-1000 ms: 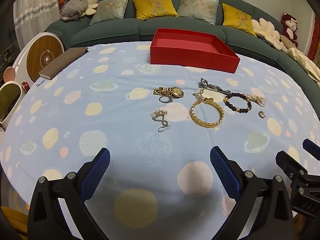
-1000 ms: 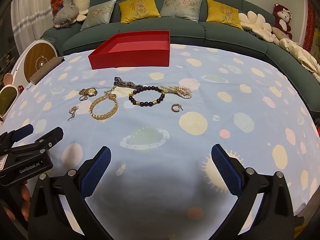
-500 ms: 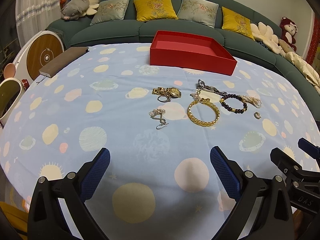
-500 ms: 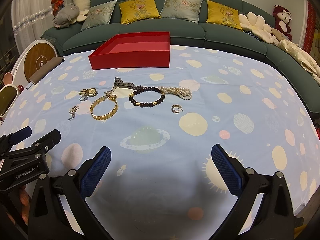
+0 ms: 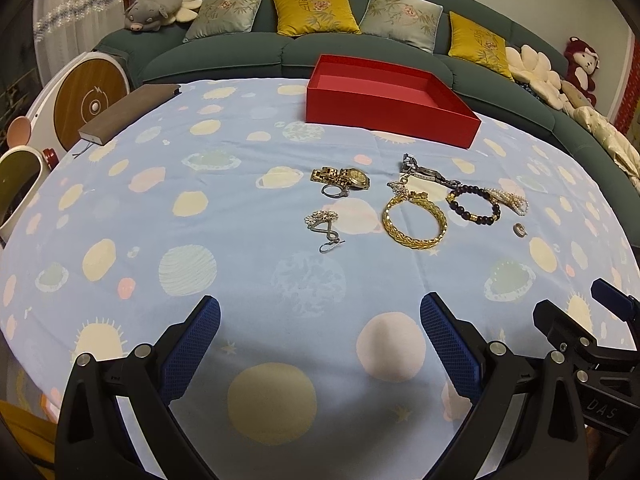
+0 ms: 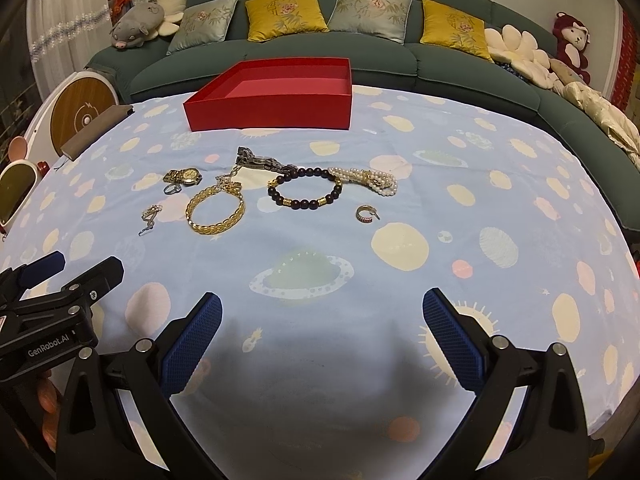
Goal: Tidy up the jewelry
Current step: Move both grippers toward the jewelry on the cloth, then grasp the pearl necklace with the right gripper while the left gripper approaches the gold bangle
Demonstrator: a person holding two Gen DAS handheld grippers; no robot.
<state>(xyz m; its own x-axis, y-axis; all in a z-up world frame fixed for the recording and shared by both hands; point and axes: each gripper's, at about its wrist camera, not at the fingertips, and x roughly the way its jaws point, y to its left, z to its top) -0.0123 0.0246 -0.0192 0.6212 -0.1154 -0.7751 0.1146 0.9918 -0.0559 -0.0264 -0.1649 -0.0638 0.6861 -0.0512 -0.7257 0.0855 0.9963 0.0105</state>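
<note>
Jewelry lies mid-table on a planet-print cloth: a gold watch (image 5: 343,177), a silver ring (image 5: 333,191), a silver pendant (image 5: 325,227), a gold bangle (image 5: 414,219), a dark bead bracelet (image 5: 474,204), a pearl strand (image 5: 510,200), a silver chain (image 5: 426,171) and a small hoop earring (image 6: 366,214). An empty red box (image 5: 386,94) stands behind them. My left gripper (image 5: 320,320) is open and empty, well short of the jewelry. My right gripper (image 6: 322,316) is open and empty, beside it on the right.
A green sofa (image 6: 360,52) with cushions curves behind the table. A brown book (image 5: 128,114) lies at the table's far left edge. A round wooden-faced appliance (image 5: 88,100) and a white bin (image 5: 16,184) stand off the left side.
Both grippers have drawn back and risen a little, so the jewelry sits slightly farther away in view. Both stay open.
</note>
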